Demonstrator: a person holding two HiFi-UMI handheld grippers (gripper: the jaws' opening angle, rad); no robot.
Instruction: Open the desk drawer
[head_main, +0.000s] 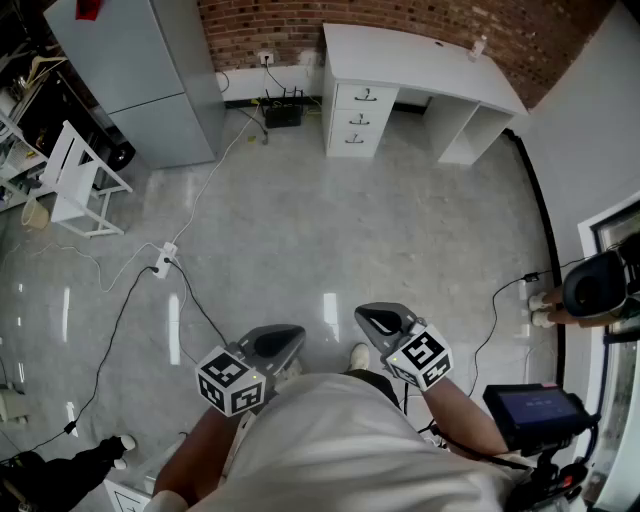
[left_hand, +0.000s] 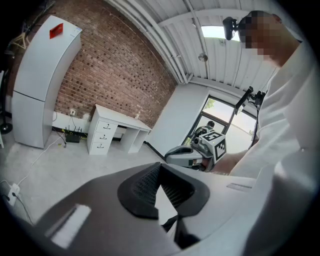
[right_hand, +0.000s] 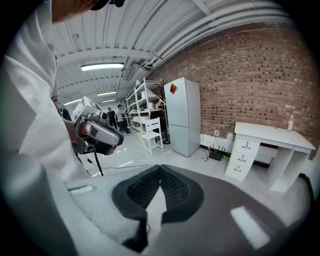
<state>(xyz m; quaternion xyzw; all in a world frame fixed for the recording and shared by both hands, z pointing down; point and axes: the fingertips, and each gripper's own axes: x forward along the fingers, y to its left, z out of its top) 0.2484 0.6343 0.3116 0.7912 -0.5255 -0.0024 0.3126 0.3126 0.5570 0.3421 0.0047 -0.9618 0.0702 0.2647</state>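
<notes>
Standing well back on the grey floor (head_main: 330, 230), you hold both grippers close to your body, well apart from the white desk (head_main: 430, 62) against the brick wall (head_main: 270, 25). Its three drawers (head_main: 358, 118), stacked at the desk's left end in the head view, sit pushed in. Your left gripper (head_main: 283, 342) and right gripper (head_main: 377, 320) each have jaws pressed together at the tips, gripping nothing.

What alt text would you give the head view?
A person stands on a grey floor, holding the left hand-held gripper and right hand-held gripper close in, both shut. The white desk, its three drawers closed, stands far off against a brick wall.
</notes>
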